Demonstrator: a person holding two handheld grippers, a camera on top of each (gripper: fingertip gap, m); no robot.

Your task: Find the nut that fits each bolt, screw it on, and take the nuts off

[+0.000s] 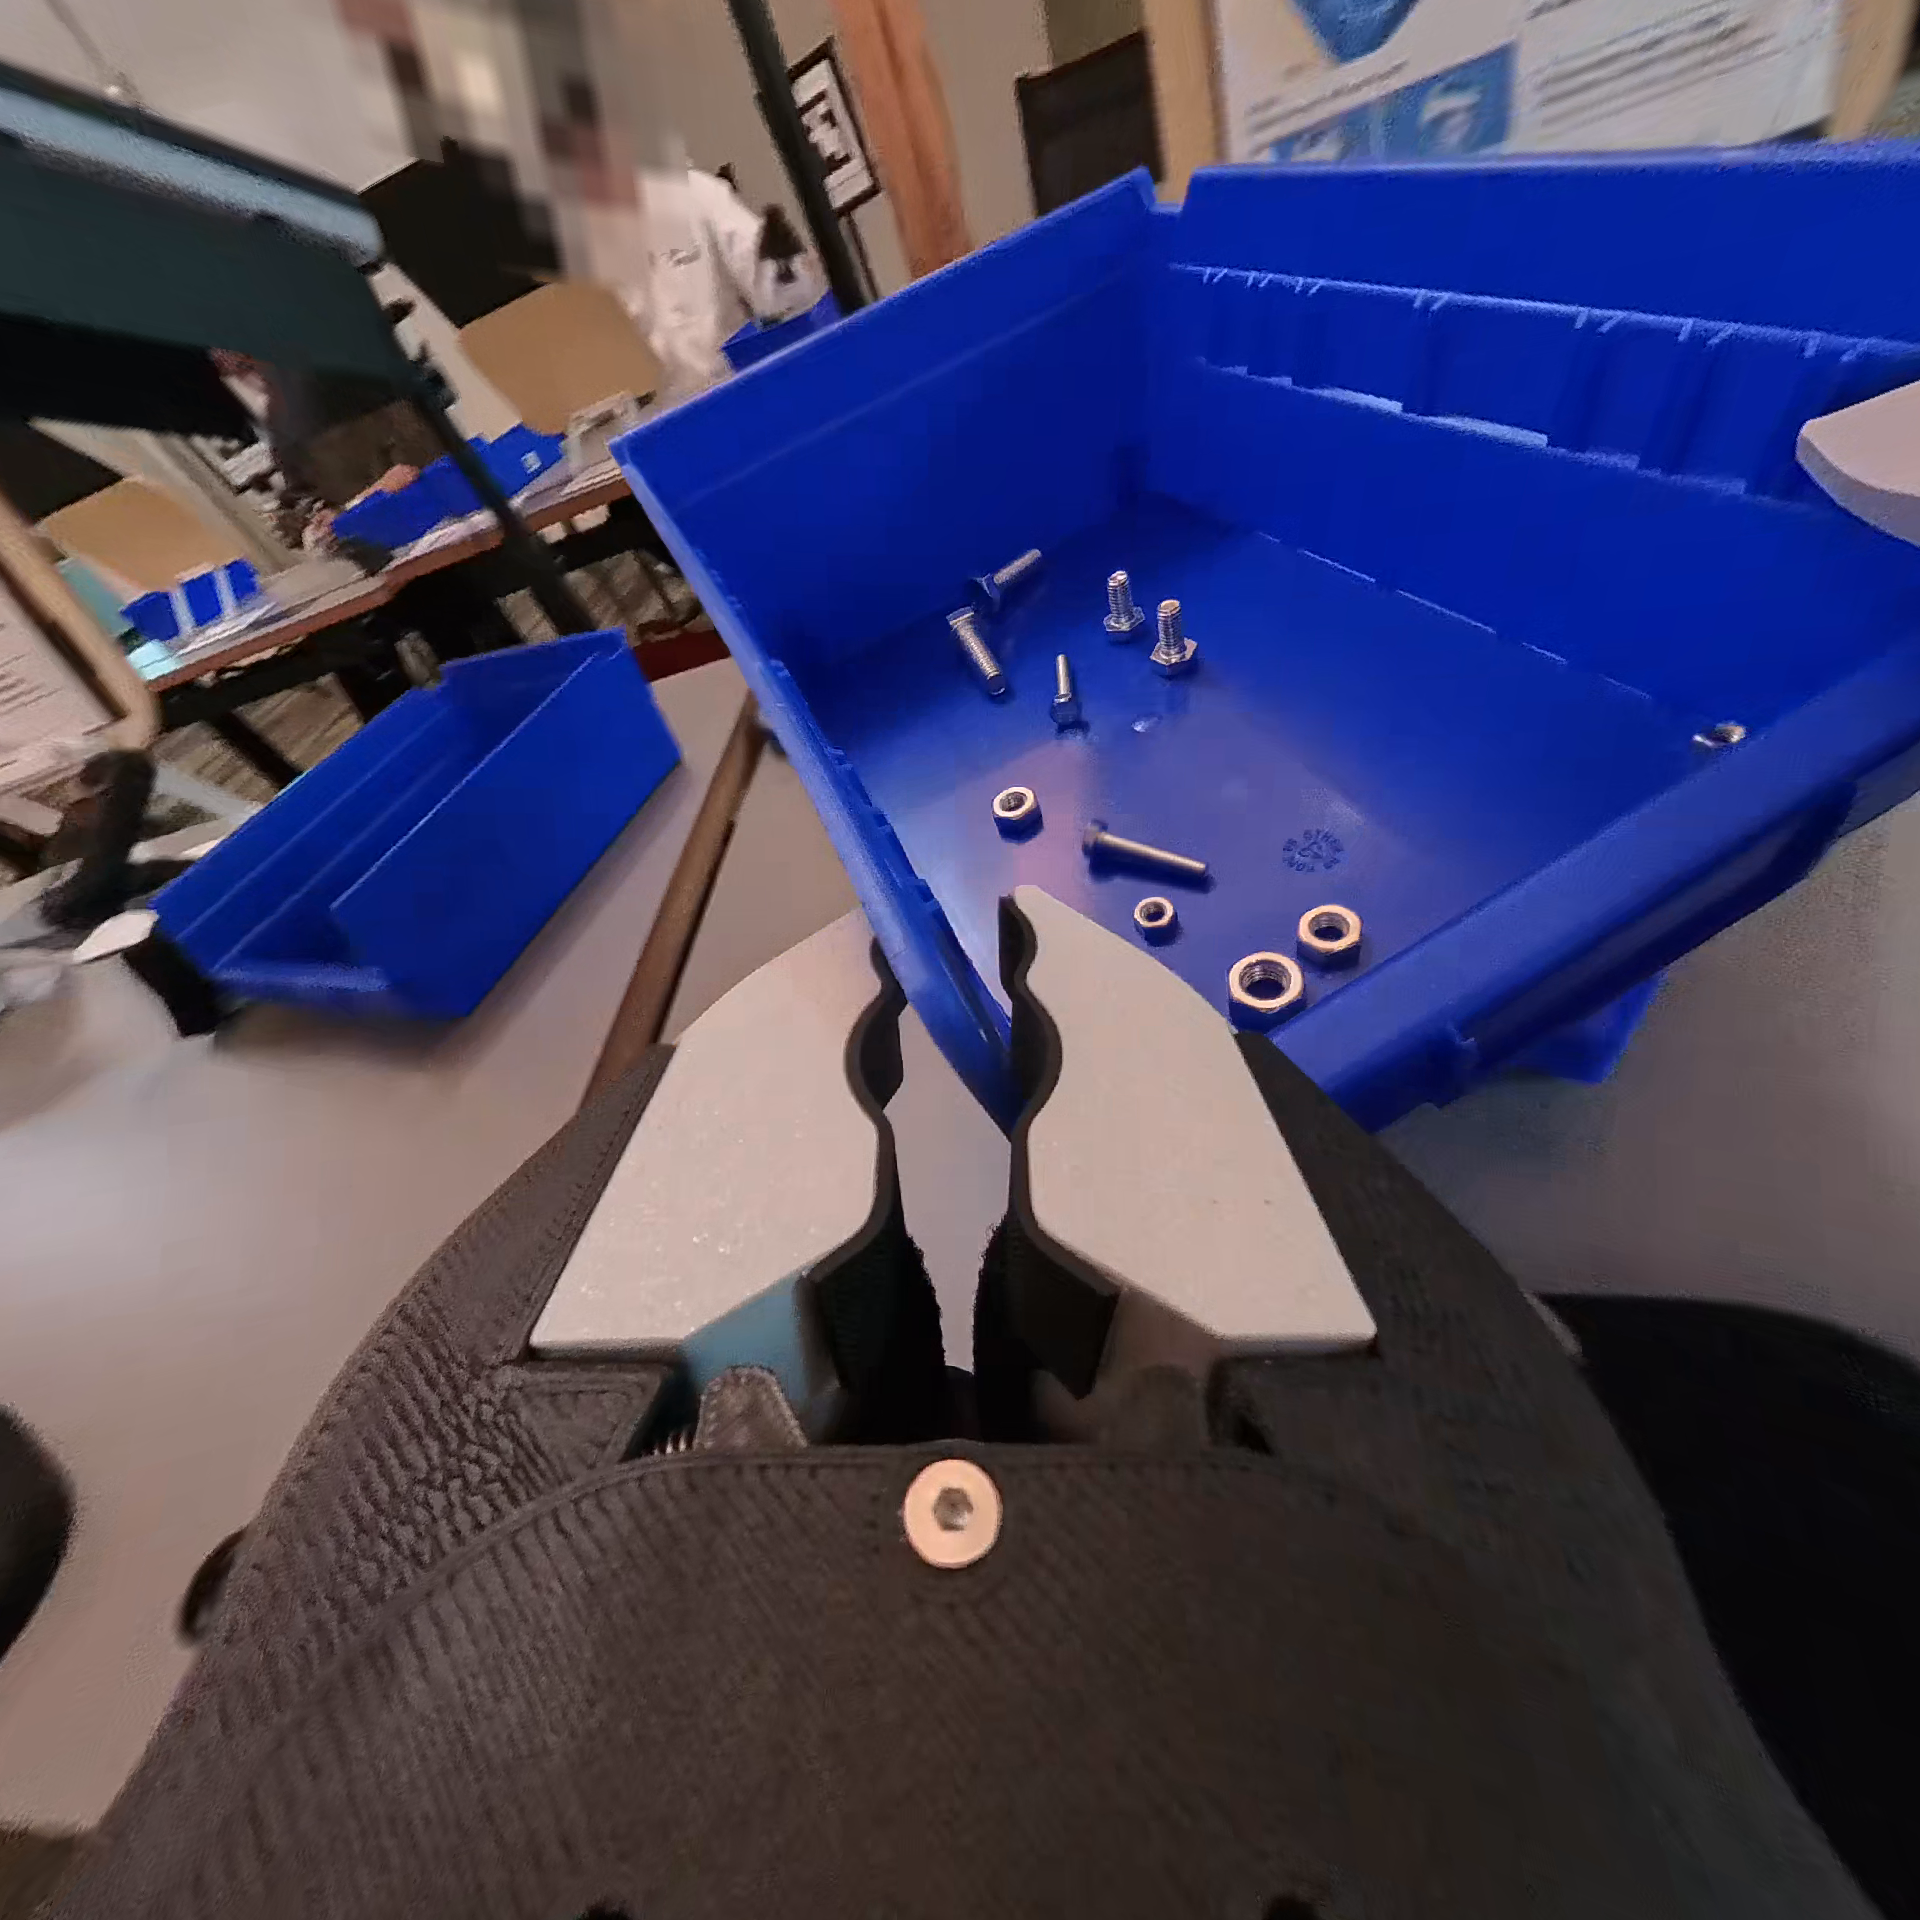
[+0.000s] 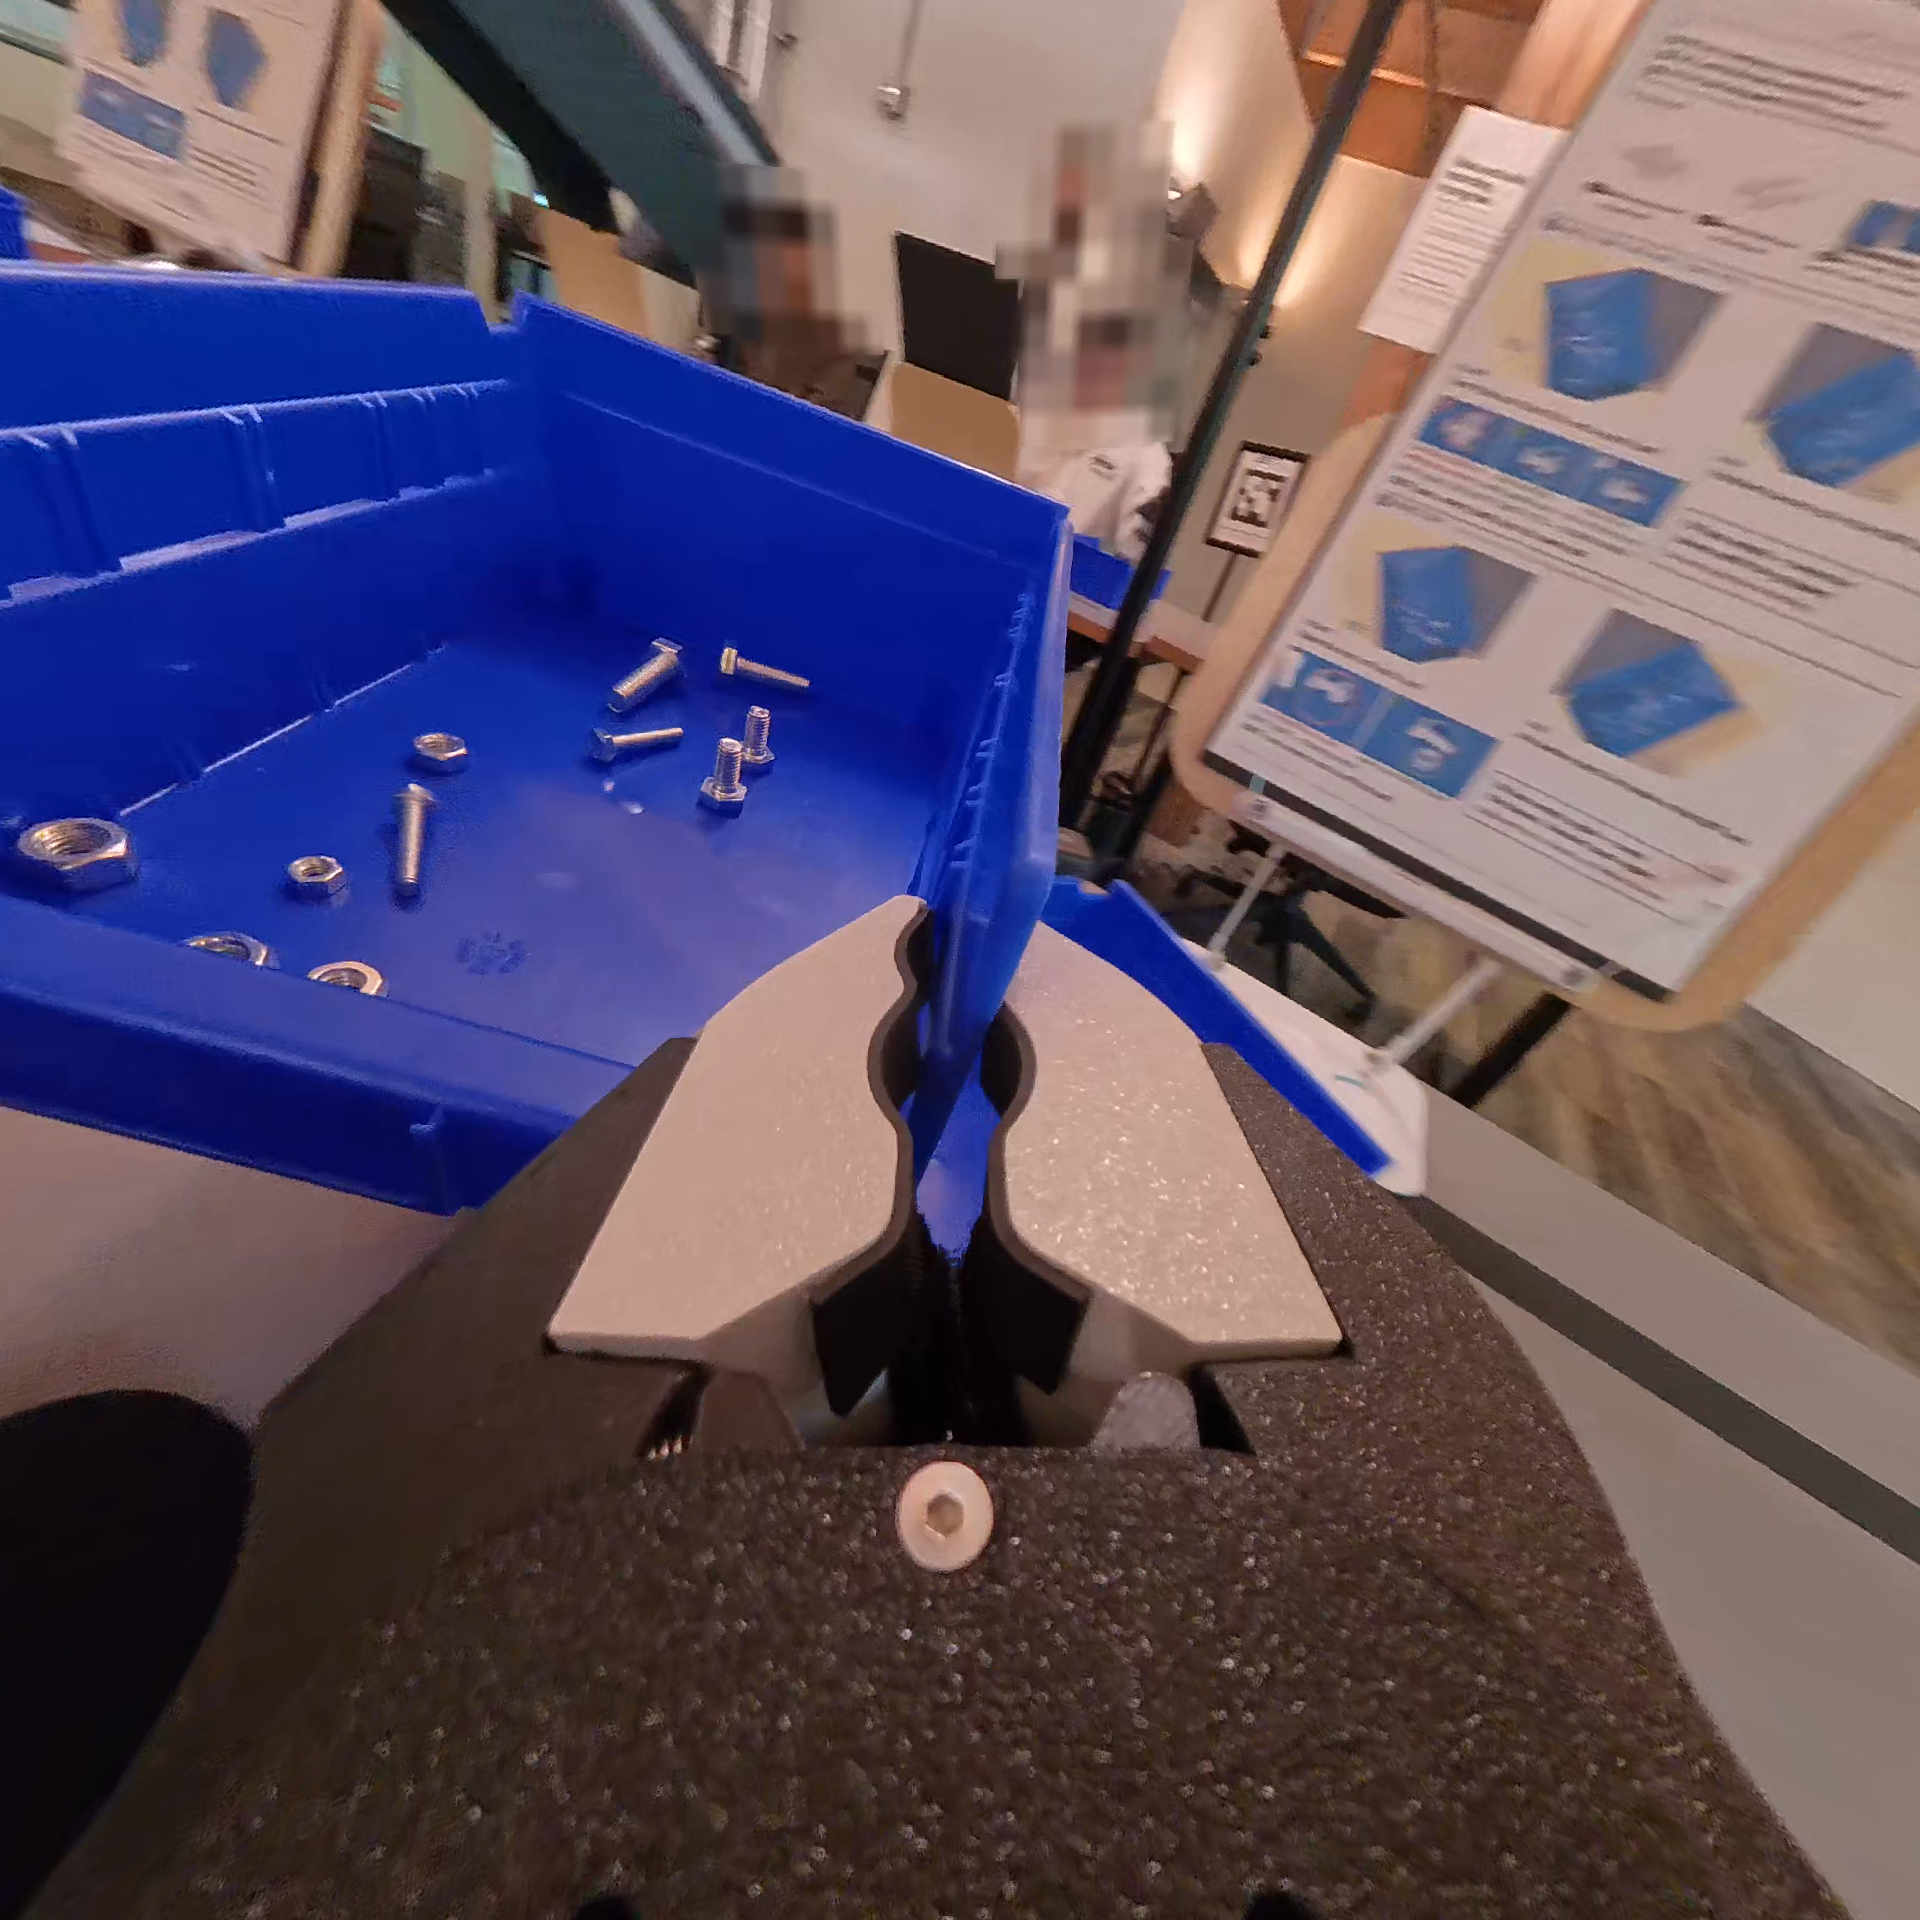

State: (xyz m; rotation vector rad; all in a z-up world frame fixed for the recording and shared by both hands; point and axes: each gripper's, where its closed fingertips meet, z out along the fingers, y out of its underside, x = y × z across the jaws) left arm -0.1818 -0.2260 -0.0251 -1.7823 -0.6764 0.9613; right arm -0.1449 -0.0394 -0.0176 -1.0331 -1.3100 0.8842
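So right now I've got both grippers clamped on the same blue bin (image 1: 1039,436). My left gripper (image 1: 951,997) has its fingers closed on the bin's left side wall near the front corner, one finger outside and one inside, pads pressed against the plastic. My right gripper (image 2: 961,997) does the same on the opposite side wall, squeezing the thin blue edge between its pads. The bin looks tilted in both views; I can't tell whether it's off the grey table (image 1: 260,1195).

All the hardware is loose on the bin floor. Toward the back there's a bunch of bolts (image 1: 1060,649): a couple lying flat, two standing on their heads with the thread up. One longer bolt (image 1: 1143,854) lies on its side nearer the front. The nuts (image 1: 1265,982) are mostly up front by the low wall, a big one and a medium one close together, a small one just behind, and another off to the left. None of the nuts is on a bolt.

A second blue bin (image 1: 416,831) sits on the table off to my left, well apart. A poster board (image 2: 1621,540) stands on my right.
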